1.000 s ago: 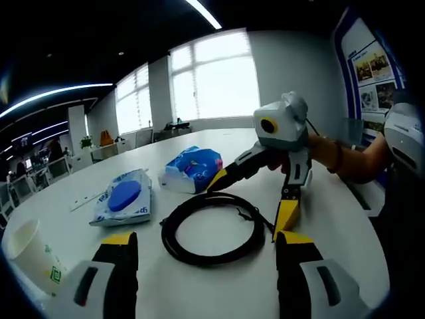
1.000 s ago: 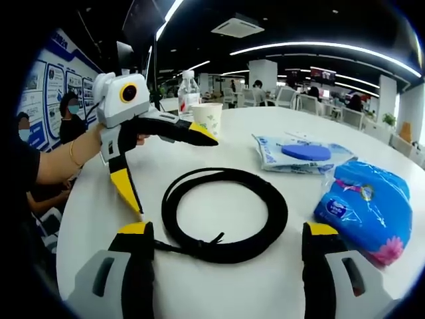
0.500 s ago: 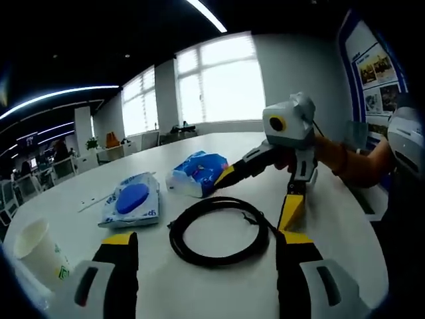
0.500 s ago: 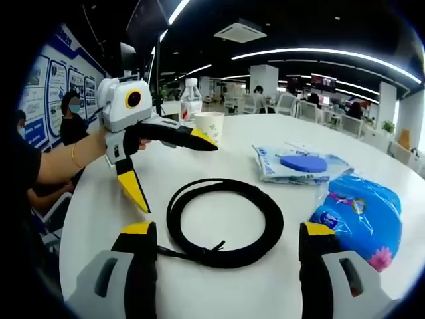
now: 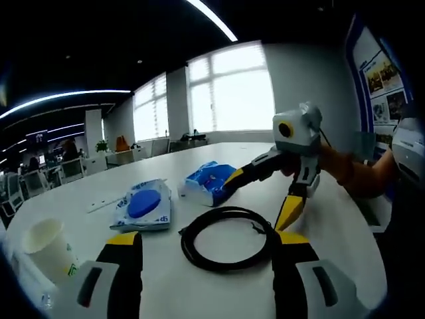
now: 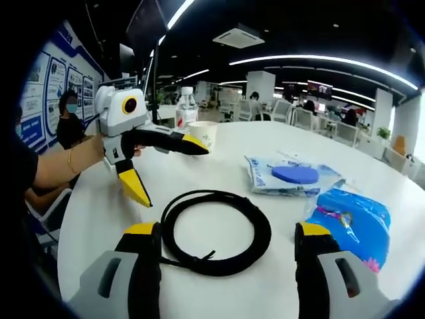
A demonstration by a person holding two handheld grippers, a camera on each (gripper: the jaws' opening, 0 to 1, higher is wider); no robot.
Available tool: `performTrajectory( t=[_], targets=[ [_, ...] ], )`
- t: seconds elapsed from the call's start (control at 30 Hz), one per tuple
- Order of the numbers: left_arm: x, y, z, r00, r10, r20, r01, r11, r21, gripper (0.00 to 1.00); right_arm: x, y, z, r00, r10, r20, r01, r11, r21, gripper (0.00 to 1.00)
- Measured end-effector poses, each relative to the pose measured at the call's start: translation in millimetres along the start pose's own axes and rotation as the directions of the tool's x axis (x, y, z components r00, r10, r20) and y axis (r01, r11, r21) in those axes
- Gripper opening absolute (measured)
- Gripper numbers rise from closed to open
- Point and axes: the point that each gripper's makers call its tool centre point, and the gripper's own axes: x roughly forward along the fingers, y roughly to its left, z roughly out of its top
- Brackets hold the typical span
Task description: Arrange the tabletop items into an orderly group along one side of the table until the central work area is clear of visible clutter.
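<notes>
**Both grippers spread above a coiled cable**

While the left gripper (image 5: 206, 276) hangs with jaws spread, the left gripper view has the cable (image 5: 229, 237) coiled on the table (image 5: 345, 226) at 12 o'clock of it, a wipes pack (image 5: 145, 206) at 10, a blue bag (image 5: 209, 183) beyond and a cup (image 5: 48, 249) at 9. At 1 o'clock the right gripper (image 5: 262, 189) gapes.

Seen from the right gripper view, the right gripper (image 6: 226, 266) frames the cable (image 6: 216, 230); wipes pack (image 6: 289, 176) and blue bag (image 6: 348, 222) lie at 2, cup (image 6: 202, 133) and bottle (image 6: 186, 109) at 11. The left gripper (image 6: 169, 166) is open.
</notes>
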Motion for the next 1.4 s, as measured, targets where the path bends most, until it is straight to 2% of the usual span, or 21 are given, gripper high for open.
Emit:
performTrajectory(
  t=[0.23, 0.57, 0.7, 0.87, 1.07, 1.4],
  targets=[
    [-1.5, 1.7, -0.1, 1.0, 0.01, 0.007, -0.009, 0.999, -0.032, 0.77, -0.9, -7.6, 6.8, 1.0, -0.015, -0.005, 0.015, 1.0, -0.015, 0.78],
    [-1.8, 6.0, -3.3, 1.0, 0.017, -0.005, -0.017, 0.999, -0.036, 0.75, 0.2, -9.8, 7.6, 1.0, -0.015, -0.006, 0.015, 1.0, -0.003, 0.76],
    [-2.1, 8.3, -6.4, 0.999, 0.027, -0.022, -0.028, 0.999, -0.029, 0.72, 0.9, -14.4, 12.7, 1.0, -0.021, 0.005, 0.021, 1.0, 0.006, 0.74],
    [-1.5, 11.3, -9.6, 0.999, 0.031, -0.029, -0.033, 0.998, -0.048, 0.72, 1.6, -19.9, 21.4, 1.0, -0.027, 0.015, 0.027, 1.0, 0.003, 0.74],
    [-1.6, 18.6, -16.0, 0.997, 0.048, -0.066, -0.05, 0.998, -0.038, 0.71, 3.2, -27.1, 28.3, 0.999, -0.035, 0.021, 0.035, 0.999, -0.003, 0.72],
    [-2.3, 22.8, -17.4, 0.997, 0.052, -0.065, -0.057, 0.996, -0.066, 0.67, 6.4, -36.2, 39.5, 0.999, -0.039, 0.008, 0.039, 0.999, -0.035, 0.71]
  ],
)
